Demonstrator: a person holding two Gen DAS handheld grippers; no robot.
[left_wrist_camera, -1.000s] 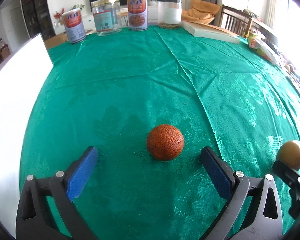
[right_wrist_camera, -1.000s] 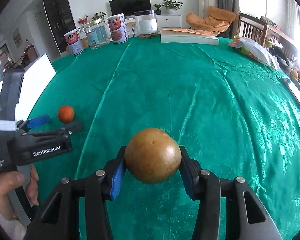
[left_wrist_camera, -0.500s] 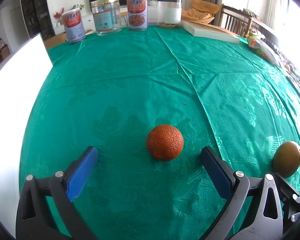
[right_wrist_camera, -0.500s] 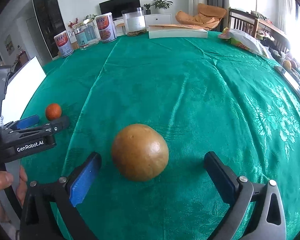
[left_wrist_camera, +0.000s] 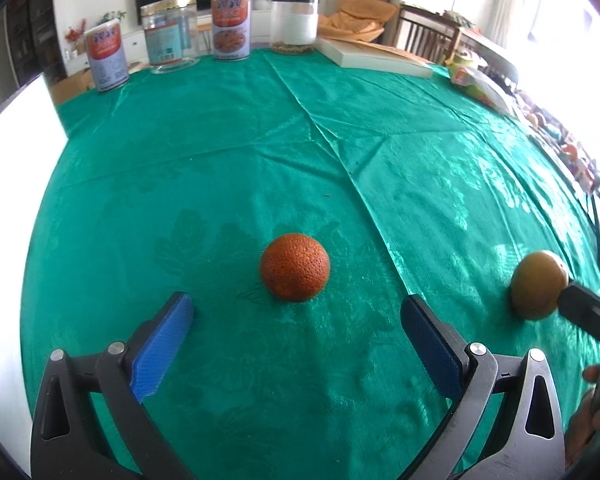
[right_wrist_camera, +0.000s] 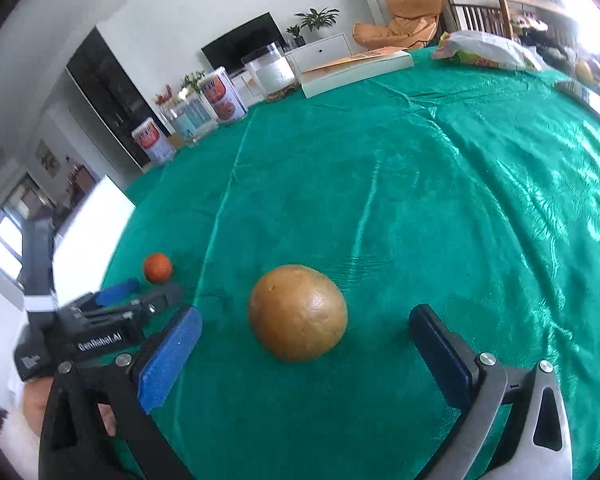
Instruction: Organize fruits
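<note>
While both grippers, left and right, stand wide apart, orange and brown fruit rest free on cloth.

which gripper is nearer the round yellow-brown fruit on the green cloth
Right. The right gripper is open with the round yellow-brown fruit just ahead of its pads. The left gripper is off to the side, open, facing the rough-skinned orange fruit.

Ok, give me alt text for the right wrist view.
The right claw stands open around a yellow-brown fruit resting on the green tablecloth, its pads clear of it. Far left, the left claw points at a small orange.
</note>
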